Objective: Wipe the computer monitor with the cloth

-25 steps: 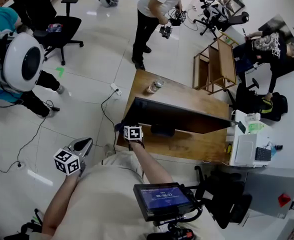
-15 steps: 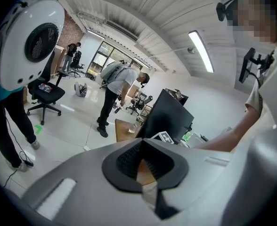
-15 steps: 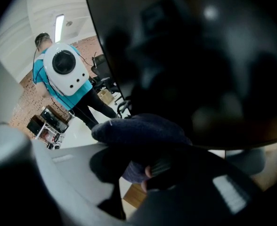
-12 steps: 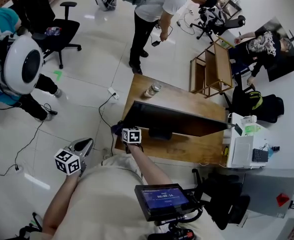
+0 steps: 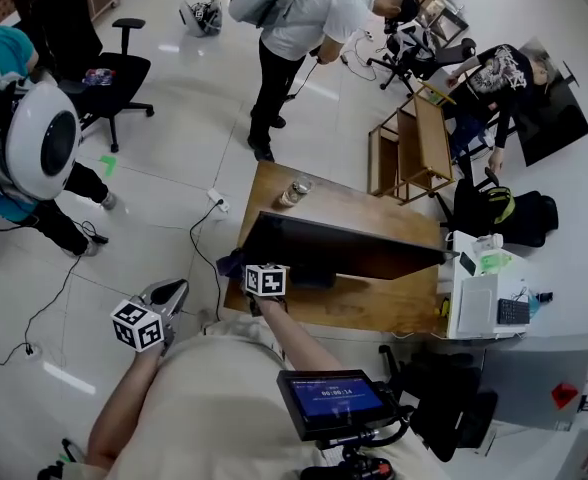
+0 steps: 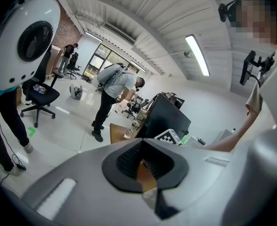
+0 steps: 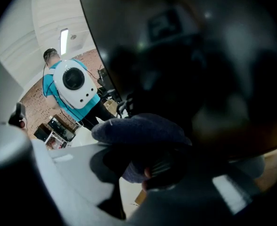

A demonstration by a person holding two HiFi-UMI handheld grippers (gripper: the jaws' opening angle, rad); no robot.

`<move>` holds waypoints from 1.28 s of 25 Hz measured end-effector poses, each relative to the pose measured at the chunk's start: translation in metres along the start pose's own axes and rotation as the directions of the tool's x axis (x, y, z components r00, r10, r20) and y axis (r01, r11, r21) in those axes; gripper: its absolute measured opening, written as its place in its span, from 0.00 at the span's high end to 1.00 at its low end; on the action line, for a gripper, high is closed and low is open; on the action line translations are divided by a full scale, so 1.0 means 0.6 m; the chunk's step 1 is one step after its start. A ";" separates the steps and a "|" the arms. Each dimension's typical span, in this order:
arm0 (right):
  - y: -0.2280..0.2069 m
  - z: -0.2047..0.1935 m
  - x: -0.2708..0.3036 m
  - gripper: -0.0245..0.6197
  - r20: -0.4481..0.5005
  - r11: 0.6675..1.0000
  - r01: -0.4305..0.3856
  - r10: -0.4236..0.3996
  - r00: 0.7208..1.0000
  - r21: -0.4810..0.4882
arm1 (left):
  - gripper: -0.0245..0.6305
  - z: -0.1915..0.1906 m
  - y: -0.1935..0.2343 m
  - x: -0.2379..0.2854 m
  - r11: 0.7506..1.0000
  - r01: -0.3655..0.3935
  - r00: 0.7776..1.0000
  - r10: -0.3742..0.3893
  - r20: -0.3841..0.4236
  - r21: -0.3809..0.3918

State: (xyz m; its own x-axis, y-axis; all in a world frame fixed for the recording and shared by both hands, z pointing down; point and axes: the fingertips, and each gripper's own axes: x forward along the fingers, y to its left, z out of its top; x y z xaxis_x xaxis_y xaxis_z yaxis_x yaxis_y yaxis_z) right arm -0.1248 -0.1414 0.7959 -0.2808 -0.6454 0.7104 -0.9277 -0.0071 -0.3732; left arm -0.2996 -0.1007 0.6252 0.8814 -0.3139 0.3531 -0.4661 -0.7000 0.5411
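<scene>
Wiping looks under way: the right claw (image 7: 145,166) is clamped on the cloth (image 7: 138,131), which is pressed to the left edge of the monitor (image 5: 344,248) on the counter (image 5: 374,306). The left claw (image 6: 143,161) hangs closed and empty, well apart. Next, I'd guess, comes a steady sweep rightward across the screen.

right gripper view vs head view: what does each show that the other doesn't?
Right gripper view only: the grip itself, with the right gripper shut on the blue cloth, which sits up against the dark screen.
Head view only: the wooden desk, a jar on it behind the monitor, the left gripper held over the floor beside the desk, and a standing person with a backpack.
Both: the monitor and the person in teal wearing a white round pack.
</scene>
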 end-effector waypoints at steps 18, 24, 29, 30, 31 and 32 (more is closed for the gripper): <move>0.059 0.121 -0.115 0.83 0.153 0.995 -0.102 0.098 0.983 0.017 | 0.96 0.003 -0.028 0.038 0.999 0.049 0.999 -0.049 0.003 -0.002; 0.070 0.156 -0.147 0.83 0.206 0.993 -0.120 0.115 0.972 0.016 | 0.96 -0.001 -0.032 0.040 0.999 0.055 0.999 -0.055 0.004 0.000; 0.080 0.186 -0.176 0.83 0.258 0.991 -0.135 0.124 0.958 0.024 | 0.96 -0.003 -0.032 0.036 0.998 0.055 0.998 -0.055 0.003 0.005; 0.082 0.192 -0.182 0.83 0.269 0.990 -0.139 0.127 0.955 0.024 | 0.96 -0.004 -0.033 0.035 0.999 0.054 0.999 -0.054 0.002 0.006; 0.084 0.197 -0.188 0.83 0.279 0.990 -0.142 0.130 0.952 0.024 | 0.96 -0.005 -0.034 0.033 0.999 0.053 0.999 -0.053 0.001 0.007; 0.085 0.201 -0.194 0.83 0.287 0.989 -0.147 0.134 0.949 0.024 | 0.96 -0.007 -0.035 0.032 0.999 0.050 0.999 -0.050 0.001 0.007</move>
State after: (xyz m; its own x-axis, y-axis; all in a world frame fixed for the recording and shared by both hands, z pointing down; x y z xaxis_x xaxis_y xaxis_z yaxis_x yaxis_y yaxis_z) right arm -0.1095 -0.1588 0.6222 -0.3199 -0.8321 0.4531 -0.8704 0.0692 -0.4875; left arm -0.2730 -0.0892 0.6239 0.9037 -0.2791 0.3247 -0.4207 -0.7192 0.5529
